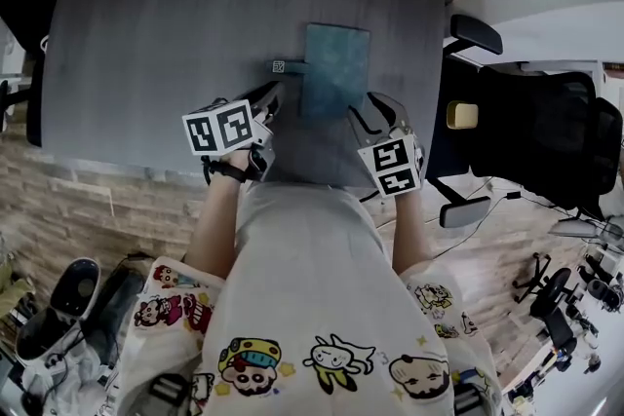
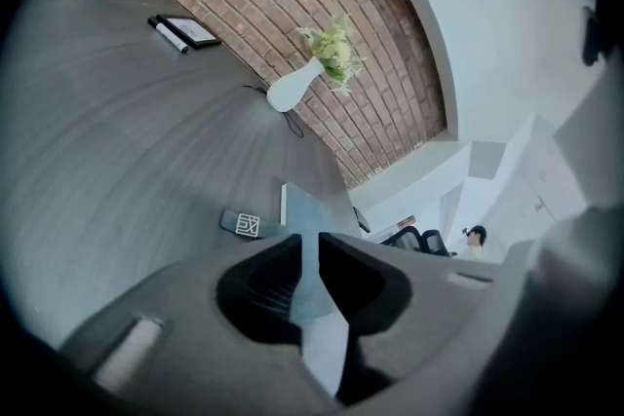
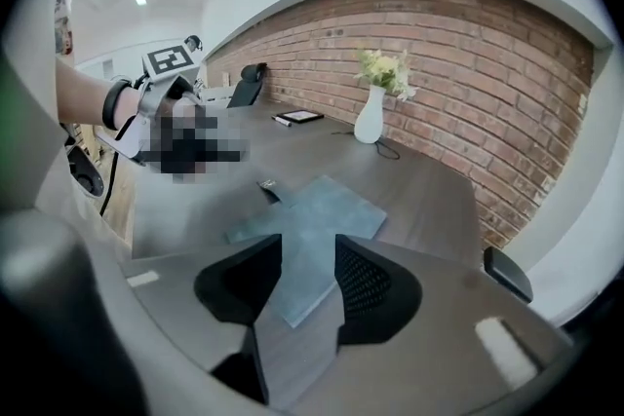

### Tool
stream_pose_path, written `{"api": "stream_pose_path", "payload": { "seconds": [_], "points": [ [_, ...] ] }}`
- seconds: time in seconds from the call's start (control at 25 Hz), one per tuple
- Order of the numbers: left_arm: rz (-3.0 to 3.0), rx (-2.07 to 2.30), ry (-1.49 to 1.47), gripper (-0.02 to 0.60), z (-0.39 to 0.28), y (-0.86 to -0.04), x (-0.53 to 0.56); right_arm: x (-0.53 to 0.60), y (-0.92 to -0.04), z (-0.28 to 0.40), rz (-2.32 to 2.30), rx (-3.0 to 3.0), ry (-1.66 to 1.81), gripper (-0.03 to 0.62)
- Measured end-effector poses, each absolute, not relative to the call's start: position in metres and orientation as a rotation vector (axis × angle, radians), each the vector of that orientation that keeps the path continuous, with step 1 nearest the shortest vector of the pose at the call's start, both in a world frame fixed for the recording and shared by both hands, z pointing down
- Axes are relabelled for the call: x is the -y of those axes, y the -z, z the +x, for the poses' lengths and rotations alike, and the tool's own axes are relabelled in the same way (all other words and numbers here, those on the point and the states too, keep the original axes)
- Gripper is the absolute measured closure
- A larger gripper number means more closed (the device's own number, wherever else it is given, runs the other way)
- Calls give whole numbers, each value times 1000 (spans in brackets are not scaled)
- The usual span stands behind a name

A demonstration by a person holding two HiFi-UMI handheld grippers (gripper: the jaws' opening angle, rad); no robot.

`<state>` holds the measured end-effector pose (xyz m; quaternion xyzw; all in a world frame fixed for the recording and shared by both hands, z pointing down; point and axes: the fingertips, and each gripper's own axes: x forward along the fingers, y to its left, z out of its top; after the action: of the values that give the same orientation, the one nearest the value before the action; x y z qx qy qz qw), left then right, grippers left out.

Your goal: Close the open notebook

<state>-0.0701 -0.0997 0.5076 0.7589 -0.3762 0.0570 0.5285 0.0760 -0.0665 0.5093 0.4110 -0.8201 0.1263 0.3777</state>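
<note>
Brick wall [image 3: 468, 44] behind grey table [image 1: 146, 63], blk office chair [image 1: 546, 141] (wood floor [image 1: 497, 268])

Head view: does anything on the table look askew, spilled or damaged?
Nothing stands out. The notebook lies closed and flat on the table, with a small marked tab sticking out at its left edge as this view shows it. The vase stands upright at the far end. No spill or damage shows.

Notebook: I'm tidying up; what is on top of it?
The closed notebook has nothing on its cover. A small tag sticks out at its left edge; whether it runs underneath is hidden.
</note>
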Motion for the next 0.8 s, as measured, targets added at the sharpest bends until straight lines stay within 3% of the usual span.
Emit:
{"api": "stream_pose_path", "payload": {
  "seconds": [0.8],
  "points": [
    [2407,940,-85,531,-40,-353,103,103,-339,97,1497,2501,-277,514]
  ]
}}
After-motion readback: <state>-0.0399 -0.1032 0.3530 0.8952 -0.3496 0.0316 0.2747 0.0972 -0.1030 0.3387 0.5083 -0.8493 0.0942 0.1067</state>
